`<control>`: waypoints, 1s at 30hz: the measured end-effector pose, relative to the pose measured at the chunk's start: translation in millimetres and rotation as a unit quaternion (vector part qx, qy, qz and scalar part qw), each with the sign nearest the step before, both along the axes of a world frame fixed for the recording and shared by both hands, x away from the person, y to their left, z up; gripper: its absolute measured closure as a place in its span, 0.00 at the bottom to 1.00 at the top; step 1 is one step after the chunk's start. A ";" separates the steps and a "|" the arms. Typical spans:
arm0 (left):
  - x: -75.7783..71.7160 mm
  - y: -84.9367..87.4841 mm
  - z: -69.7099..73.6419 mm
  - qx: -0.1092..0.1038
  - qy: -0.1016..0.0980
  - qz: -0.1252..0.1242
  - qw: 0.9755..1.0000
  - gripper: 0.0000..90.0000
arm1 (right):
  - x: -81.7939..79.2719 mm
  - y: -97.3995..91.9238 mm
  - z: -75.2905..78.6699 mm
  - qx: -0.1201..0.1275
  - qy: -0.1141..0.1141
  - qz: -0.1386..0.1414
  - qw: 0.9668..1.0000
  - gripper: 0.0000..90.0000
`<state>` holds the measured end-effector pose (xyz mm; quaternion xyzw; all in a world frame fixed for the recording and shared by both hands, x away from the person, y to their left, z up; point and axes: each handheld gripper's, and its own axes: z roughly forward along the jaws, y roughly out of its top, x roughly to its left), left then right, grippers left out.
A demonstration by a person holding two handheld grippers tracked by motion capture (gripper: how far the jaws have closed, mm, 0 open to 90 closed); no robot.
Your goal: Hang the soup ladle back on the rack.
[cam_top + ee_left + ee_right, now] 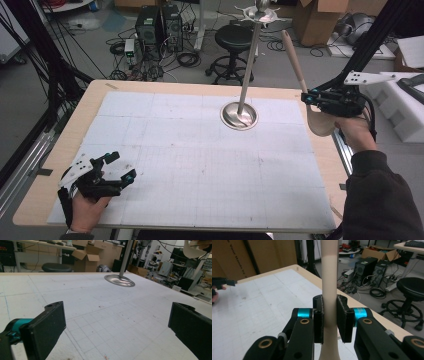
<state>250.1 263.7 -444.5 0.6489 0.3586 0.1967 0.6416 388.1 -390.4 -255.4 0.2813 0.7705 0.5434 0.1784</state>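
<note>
Right gripper (329, 320) — around spatula handle (329, 277)

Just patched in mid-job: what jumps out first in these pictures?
The right gripper is shut on a pale wooden spatula, held up past the table's right edge with its handle pointing up. A tall metal stand rises from its round base on the white gridded mat. The left gripper sits open at the near left.

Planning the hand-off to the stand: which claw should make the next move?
Right. The right claw is shut on the wooden spatula's handle, raised near the metal stand. The left claw sits open and empty at the mat's near-left corner.
</note>
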 end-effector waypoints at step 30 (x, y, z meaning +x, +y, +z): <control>-1.5 2.9 -3.1 -0.004 0.009 0.003 1.000 0.02 | 25.5 -9.9 17.6 -0.004 -0.015 -0.012 1.000 0.87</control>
